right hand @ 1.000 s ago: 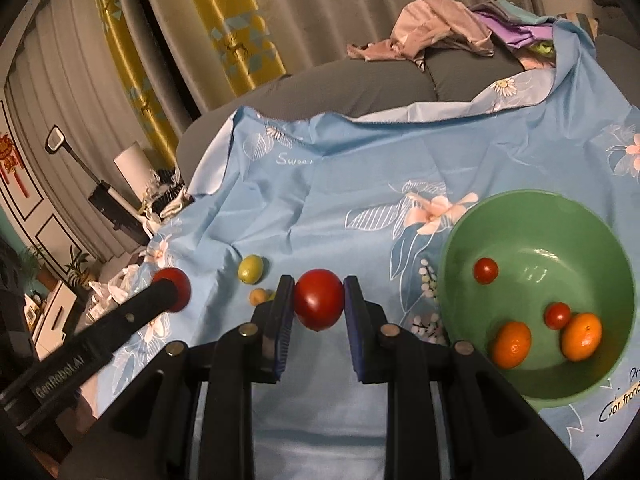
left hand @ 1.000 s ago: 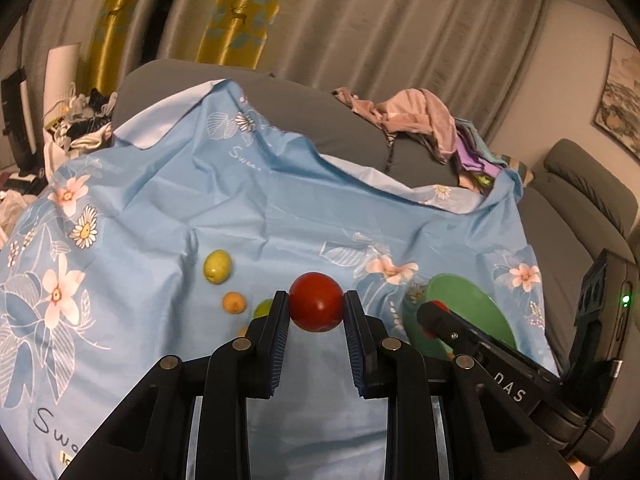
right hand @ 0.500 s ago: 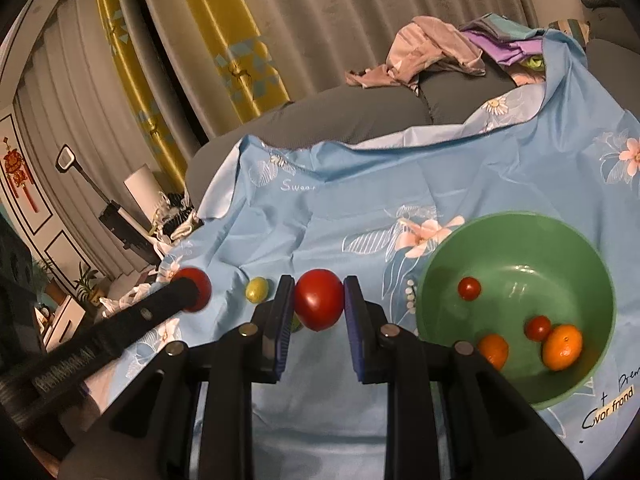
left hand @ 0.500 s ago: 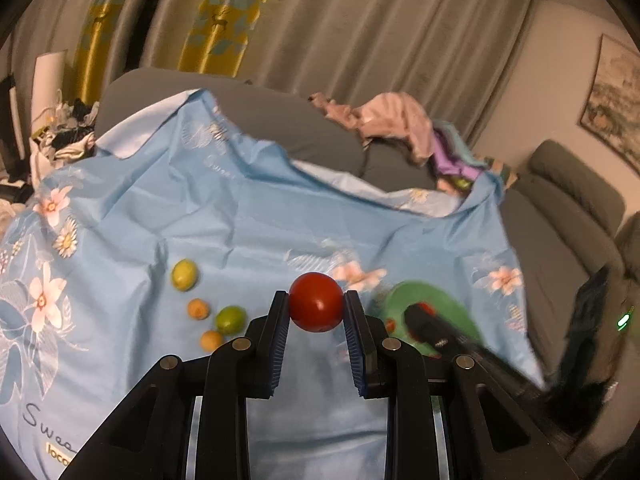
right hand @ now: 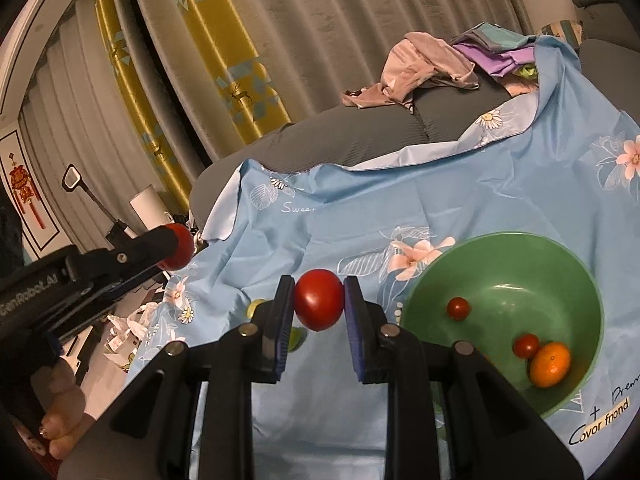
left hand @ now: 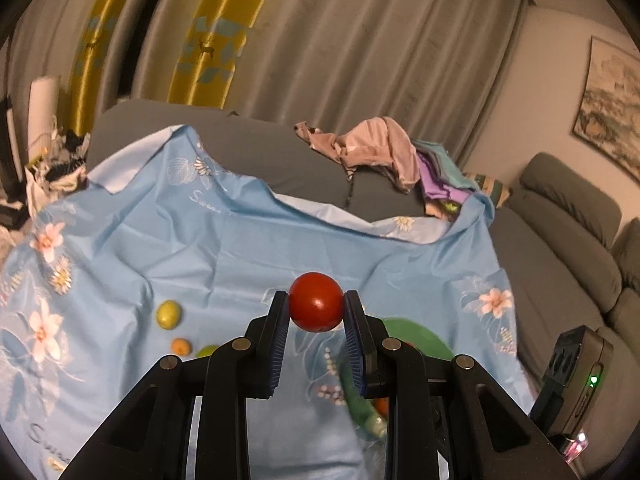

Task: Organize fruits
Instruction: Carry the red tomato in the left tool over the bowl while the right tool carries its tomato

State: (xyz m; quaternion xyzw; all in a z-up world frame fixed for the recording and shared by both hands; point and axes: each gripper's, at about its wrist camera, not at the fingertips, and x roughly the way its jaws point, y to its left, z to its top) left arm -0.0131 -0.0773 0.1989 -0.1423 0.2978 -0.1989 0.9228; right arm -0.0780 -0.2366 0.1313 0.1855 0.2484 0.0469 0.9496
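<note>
My left gripper [left hand: 316, 307] is shut on a red tomato [left hand: 316, 306], held above the blue flowered cloth [left hand: 224, 248]. My right gripper [right hand: 319, 300] is shut on a second red tomato [right hand: 319, 299], left of the green bowl [right hand: 560, 264]. The bowl holds two small tomatoes [right hand: 458, 308] and an orange [right hand: 550, 364]. In the left wrist view only part of the bowl [left hand: 416, 334] shows behind the fingers. A yellow-green fruit [left hand: 168, 314], a small orange fruit [left hand: 181, 346] and a green fruit [left hand: 208, 350] lie on the cloth at left. The left gripper with its tomato [right hand: 176, 246] appears at the left of the right wrist view.
The cloth covers a grey sofa [left hand: 568, 240] with a pile of clothes [left hand: 384, 152] on its back. Curtains [left hand: 320, 48] hang behind. Clutter and a white roll [left hand: 42, 100] stand at the far left. A hand [right hand: 60, 416] shows at lower left of the right wrist view.
Both grippers have risen and drawn back with their tomatoes still held. In the left wrist view the loose fruits and bowl sit lower; the right gripper's fingers have left that view.
</note>
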